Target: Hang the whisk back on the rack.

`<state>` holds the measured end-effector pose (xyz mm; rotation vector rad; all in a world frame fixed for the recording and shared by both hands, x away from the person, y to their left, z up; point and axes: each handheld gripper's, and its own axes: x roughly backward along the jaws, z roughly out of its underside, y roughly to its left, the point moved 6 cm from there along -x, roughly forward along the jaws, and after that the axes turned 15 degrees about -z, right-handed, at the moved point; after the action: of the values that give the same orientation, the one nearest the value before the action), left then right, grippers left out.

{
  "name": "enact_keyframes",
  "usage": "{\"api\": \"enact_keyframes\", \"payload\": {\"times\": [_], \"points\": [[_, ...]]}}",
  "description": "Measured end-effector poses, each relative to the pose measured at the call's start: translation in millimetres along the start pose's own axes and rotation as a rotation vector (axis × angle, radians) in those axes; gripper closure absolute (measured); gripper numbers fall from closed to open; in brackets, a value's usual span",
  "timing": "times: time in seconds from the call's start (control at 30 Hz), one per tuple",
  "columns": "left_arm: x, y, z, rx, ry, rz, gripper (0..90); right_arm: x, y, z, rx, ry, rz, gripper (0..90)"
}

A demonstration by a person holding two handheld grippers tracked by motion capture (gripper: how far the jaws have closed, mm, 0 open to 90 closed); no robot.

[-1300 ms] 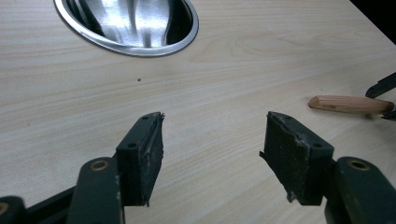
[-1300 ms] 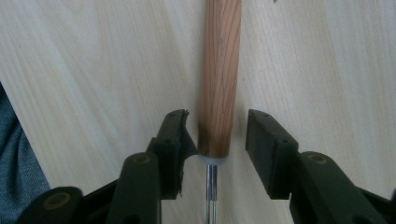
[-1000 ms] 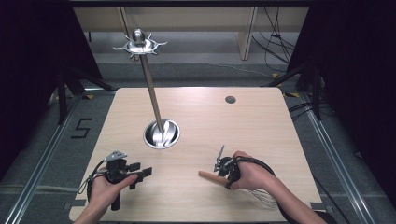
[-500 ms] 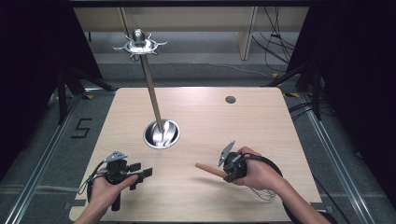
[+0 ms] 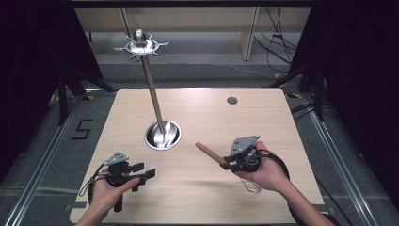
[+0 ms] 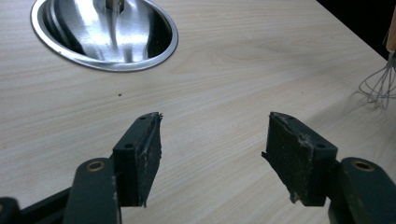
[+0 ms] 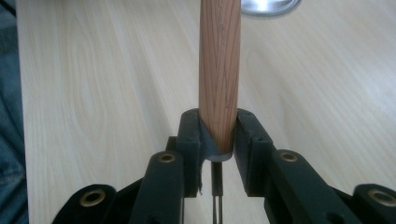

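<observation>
- The whisk (image 5: 221,160) is clamped in the right gripper (image 5: 227,164), raised off the table (image 5: 197,197) over its near right part.
- Its long axis lies slanted in the high view: the wooden handle (image 5: 210,153) points up-left toward the steel bowl (image 5: 163,135), and the wire loops (image 5: 251,185) hang the other way, below the right hand (image 5: 264,169) toward the near edge.
- In the right gripper view the handle (image 7: 219,70) runs straight away from the camera between the two black jaws, which press on its lower end on both sides; a thin metal stem (image 7: 215,196) drops from its end cap behind the jaws.
- The jaws have just been closing a little further, with the handle between them.
- The steel bowl sits on the table left of centre; a tall metal pole (image 5: 151,89) rises out of it and carries a star-shaped metal top (image 5: 140,45). In the left gripper view the bowl (image 6: 60,44) shows its shiny inside and the foot of the pole; I cannot tell whether anything else lies in it.
- The right hand cups its gripper from below, forearm coming in from the lower right.
- The left gripper (image 5: 147,173) is released, jaws spread wide with nothing between them, low over the near left part of the table, held level in the left hand (image 5: 109,190).
- In the left gripper view the wire loops (image 6: 380,86) show at the far right edge, well apart from that gripper.
</observation>
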<state>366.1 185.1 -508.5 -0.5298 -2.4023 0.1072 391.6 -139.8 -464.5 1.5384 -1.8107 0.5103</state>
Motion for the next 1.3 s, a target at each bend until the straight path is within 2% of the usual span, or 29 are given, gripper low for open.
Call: {"api": "enact_keyframes", "payload": {"times": [0.07,0.1,0.13,0.2,0.3,0.33,0.43,0.47,0.53,0.6,0.63,0.67,0.7,0.73,0.77,0.8,0.83,0.9,0.93,0.97,1.07,1.1,1.13,1.2,1.23,1.27,1.3], "points": [[0.1,-1.4,-0.9,0.008,-0.011,0.006,33.0,6.2,-1.3,-3.0,0.002,-0.066,0.005,74.3],[0.4,-2.1,-1.9,0.003,-0.021,0.012,33.0,6.2,-1.3,-3.0,0.002,-0.066,0.005,74.3],[0.6,-3.2,-3.1,0.006,-0.029,0.029,32.1,9.1,-1.7,-6.2,0.017,-0.116,-0.007,74.3],[1.4,-5.0,-5.4,0.002,-0.047,0.040,31.9,10.8,-2.3,-7.0,0.024,-0.126,-0.002,74.3],[4.7,-12.2,-11.7,0.002,-0.082,0.079,32.8,14.9,-2.6,-14.0,0.051,-0.215,-0.004,74.3],[6.0,-14.4,-13.8,-0.005,-0.093,0.096,32.8,14.9,-2.6,-14.0,0.051,-0.215,-0.004,74.3],[11.6,-27.9,-26.5,-0.043,-0.154,0.141,36.7,17.5,-1.4,-19.2,0.066,-0.262,-0.011,74.3],[14.3,-36.3,-33.3,-0.070,-0.187,0.181,38.2,17.7,-0.5,-21.2,0.070,-0.279,-0.024,74.3],[18.2,-48.9,-41.8,-0.097,-0.221,0.211,41.3,18.3,2.2,-28.6,0.083,-0.334,-0.043,74.4],[20.9,-65.1,-51.5,-0.150,-0.255,0.263,41.6,19.0,2.8,-30.7,0.084,-0.348,-0.044,74.3],[22.5,-73.2,-56.2,-0.174,-0.264,0.278,42.1,18.2,3.5,-33.6,0.096,-0.367,-0.057,74.3],[23.6,-84.1,-62.6,-0.199,-0.277,0.310,43.2,17.3,6.2,-38.3,0.102,-0.384,-0.071,74.3],[24.6,-98.9,-71.8,-0.236,-0.295,0.347,43.7,17.5,8.0,-39.4,0.104,-0.384,-0.084,74.3],[24.6,-98.9,-71.8,-0.236,-0.295,0.347,44.2,16.2,9.5,-41.8,0.111,-0.396,-0.101,74.3],[25.1,-105.2,-77.7,-0.286,-0.306,0.359,44.2,16.2,9.5,-41.8,0.111,-0.396,-0.101,74.3],[25.3,-113.8,-84.3,-0.304,-0.315,0.373,45.1,15.6,11.2,-43.2,0.113,-0.401,-0.105,74.3],[24.9,-120.4,-89.7,-0.316,-0.330,0.398,46.0,15.5,13.3,-43.9,0.121,-0.388,-0.130,74.3],[24.7,-131.5,-100.9,-0.351,-0.341,0.416,48.1,12.9,14.6,-46.6,0.144,-0.409,-0.131,74.3],[24.7,-131.5,-100.9,-0.351,-0.341,0.416,48.7,12.9,14.6,-46.6,0.144,-0.409,-0.131,74.3],[24.1,-133.3,-104.4,-0.380,-0.339,0.427,49.8,10.4,16.4,-46.7,0.148,-0.412,-0.139,74.4],[22.8,-140.0,-108.8,-0.365,-0.343,0.464,51.1,10.4,18.3,-45.0,0.140,-0.389,-0.161,74.4],[22.2,-141.6,-109.2,-0.379,-0.344,0.478,53.0,8.0,19.2,-45.6,0.142,-0.399,-0.162,74.3],[20.7,-143.9,-108.9,-0.385,-0.343,0.496,53.7,8.3,19.6,-45.0,0.145,-0.384,-0.170,74.4],[19.6,-144.5,-108.8,-0.394,-0.344,0.506,55.3,8.0,20.0,-45.5,0.145,-0.387,-0.171,74.4],[18.8,-145.4,-108.2,-0.384,-0.339,0.512,55.3,7.3,20.9,-45.5,0.144,-0.382,-0.181,74.3],[17.7,-146.9,-107.6,-0.383,-0.338,0.531,55.9,6.0,21.0,-47.1,0.151,-0.399,-0.169,74.3],[17.1,-148.5,-107.0,-0.376,-0.336,0.550,56.3,6.1,22.1,-46.2,0.154,-0.377,-0.182,74.3]]}}
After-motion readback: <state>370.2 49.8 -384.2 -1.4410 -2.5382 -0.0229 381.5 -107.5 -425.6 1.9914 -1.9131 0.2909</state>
